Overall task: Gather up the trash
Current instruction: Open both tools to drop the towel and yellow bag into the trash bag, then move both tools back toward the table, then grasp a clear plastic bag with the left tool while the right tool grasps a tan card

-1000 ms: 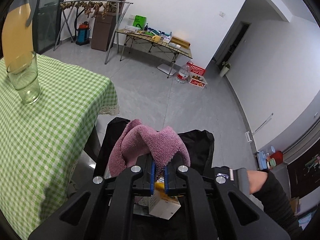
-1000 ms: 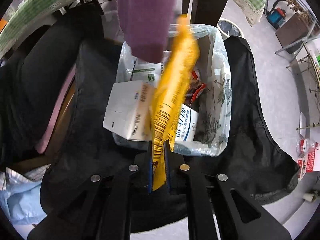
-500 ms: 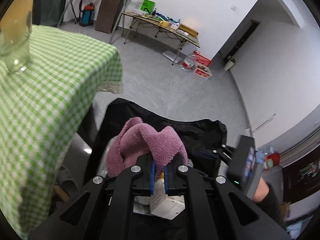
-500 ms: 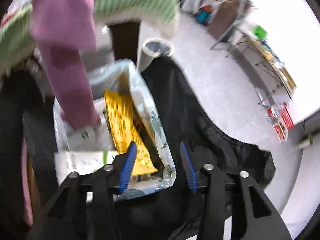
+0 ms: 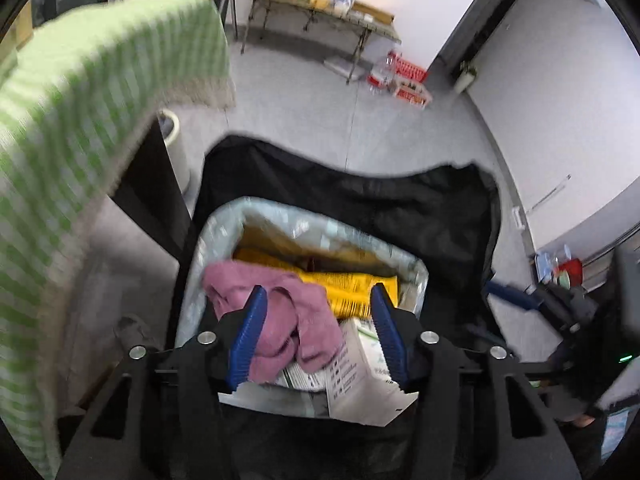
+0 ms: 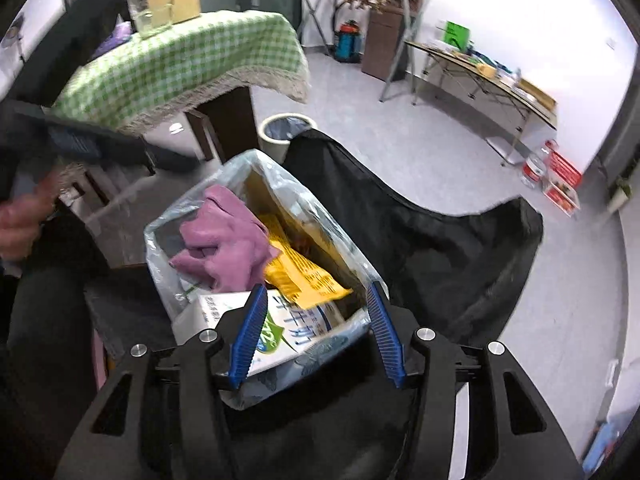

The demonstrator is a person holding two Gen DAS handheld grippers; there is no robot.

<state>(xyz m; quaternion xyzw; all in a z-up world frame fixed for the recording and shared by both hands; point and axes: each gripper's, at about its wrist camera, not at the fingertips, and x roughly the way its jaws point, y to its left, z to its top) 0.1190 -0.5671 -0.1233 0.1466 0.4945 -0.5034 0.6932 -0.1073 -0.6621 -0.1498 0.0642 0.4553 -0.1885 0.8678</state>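
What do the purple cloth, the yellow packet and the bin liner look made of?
Purple cloth: soft terry or microfibre, fuzzy and matte, limp folds. Yellow packet: probably plastic film, thin, printed barcode. Bin liner: thin translucent plastic, glossy and crinkled.

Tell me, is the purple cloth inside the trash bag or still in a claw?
Inside. The purple cloth lies crumpled in the trash bag beside the yellow wrapper, and both claws, left and right, are open and empty.

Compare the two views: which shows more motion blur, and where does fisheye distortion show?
Left wrist view: heavy blur smears the green checked tablecloth into streaks; the purple towel is soft. Right wrist view: sharper, its checks readable, blur mainly at the left edge. Both bend the floor-wall line and darken the corners.
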